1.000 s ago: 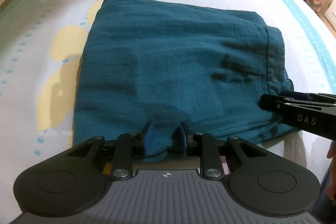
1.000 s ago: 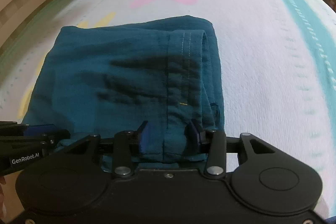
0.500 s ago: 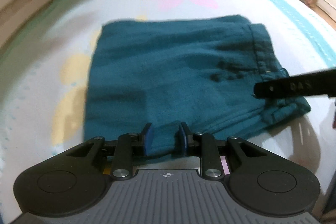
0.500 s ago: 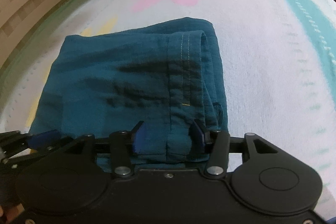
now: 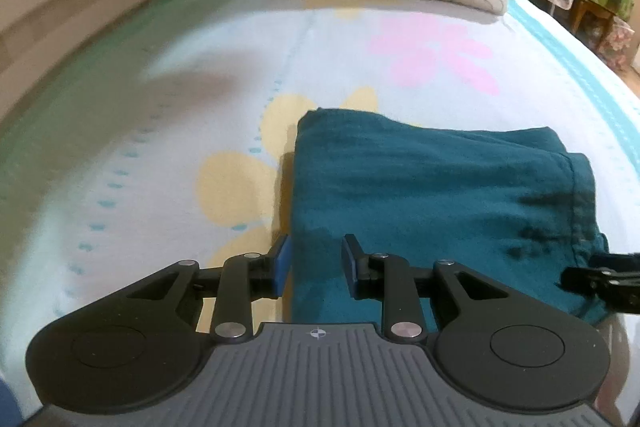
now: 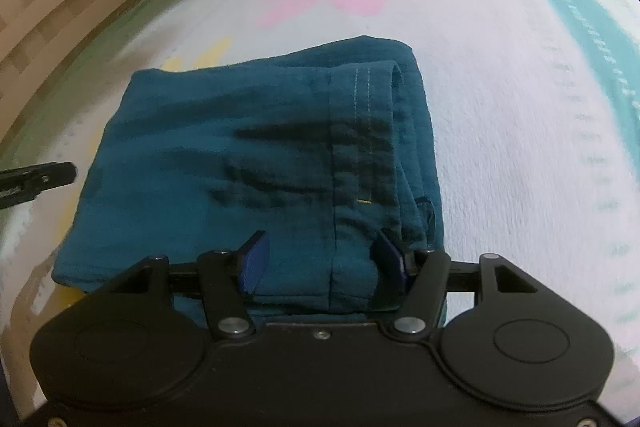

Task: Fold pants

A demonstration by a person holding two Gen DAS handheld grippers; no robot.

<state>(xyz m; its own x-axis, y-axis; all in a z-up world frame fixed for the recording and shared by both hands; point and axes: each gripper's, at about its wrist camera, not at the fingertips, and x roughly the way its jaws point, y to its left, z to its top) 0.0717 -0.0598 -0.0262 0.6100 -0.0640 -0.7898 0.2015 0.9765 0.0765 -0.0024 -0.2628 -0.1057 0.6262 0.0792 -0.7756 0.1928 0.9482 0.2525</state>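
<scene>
Right wrist view shows the pants folded into a compact rectangle on the bed; the right gripper has just been opening, standing wide astride the near edge, while the left gripper stands narrow, empty; little remains beyond withdrawing

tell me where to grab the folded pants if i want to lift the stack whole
Probably the thick near edge of the pants, coming in low from the near side with the right gripper: all the layers end there, and its open jaws already straddle that edge.
</scene>
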